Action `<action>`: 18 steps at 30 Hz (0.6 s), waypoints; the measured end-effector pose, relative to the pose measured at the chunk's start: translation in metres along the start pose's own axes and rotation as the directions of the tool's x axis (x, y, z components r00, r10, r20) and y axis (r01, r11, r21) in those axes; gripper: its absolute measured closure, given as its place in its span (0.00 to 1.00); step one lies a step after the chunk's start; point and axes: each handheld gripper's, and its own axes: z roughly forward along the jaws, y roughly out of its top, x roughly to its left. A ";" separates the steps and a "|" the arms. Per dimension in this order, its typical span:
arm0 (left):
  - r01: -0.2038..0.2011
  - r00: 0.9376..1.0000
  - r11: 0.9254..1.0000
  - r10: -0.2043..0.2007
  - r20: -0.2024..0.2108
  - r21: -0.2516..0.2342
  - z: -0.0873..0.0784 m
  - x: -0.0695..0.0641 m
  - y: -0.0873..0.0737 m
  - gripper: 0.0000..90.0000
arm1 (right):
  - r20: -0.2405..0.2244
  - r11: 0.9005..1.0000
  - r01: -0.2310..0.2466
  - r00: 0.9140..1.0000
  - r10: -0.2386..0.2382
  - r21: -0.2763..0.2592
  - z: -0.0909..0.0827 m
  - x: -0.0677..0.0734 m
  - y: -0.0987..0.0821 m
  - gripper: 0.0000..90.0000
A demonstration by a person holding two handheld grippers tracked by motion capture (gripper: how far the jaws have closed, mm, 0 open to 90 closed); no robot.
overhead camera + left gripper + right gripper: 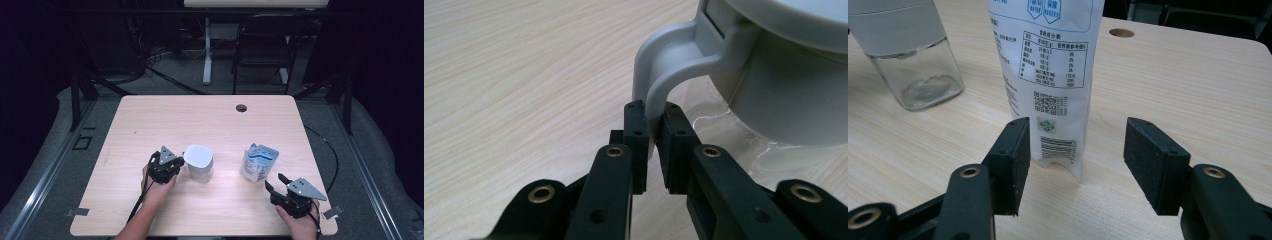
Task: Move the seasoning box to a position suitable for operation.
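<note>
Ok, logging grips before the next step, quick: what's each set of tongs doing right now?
Left tongs: shut on the jug handle.
Right tongs: open, empty, the pouch standing just beyond them.

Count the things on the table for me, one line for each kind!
White-lidded clear plastic jug with a grey handle: 1
White and blue printed stand-up pouch: 1
Black two-jaw grippers held in hands: 2 (left gripper, right gripper)
Total: 4
</note>
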 end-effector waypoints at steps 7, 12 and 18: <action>0.018 1.000 1.000 -0.018 0.001 -0.004 -0.010 -0.004 -0.005 0.93 | -0.001 1.000 0.000 1.000 0.000 0.000 0.000 0.000 0.000 0.49; 0.014 1.000 1.000 -0.013 0.014 -0.018 -0.025 -0.008 -0.007 0.93 | -0.003 1.000 -0.001 1.000 0.001 -0.005 0.000 0.002 0.000 0.49; 0.001 1.000 1.000 -0.001 0.020 -0.005 -0.044 -0.014 -0.011 0.93 | -0.013 1.000 0.009 1.000 -0.009 -0.004 0.000 0.006 0.001 0.49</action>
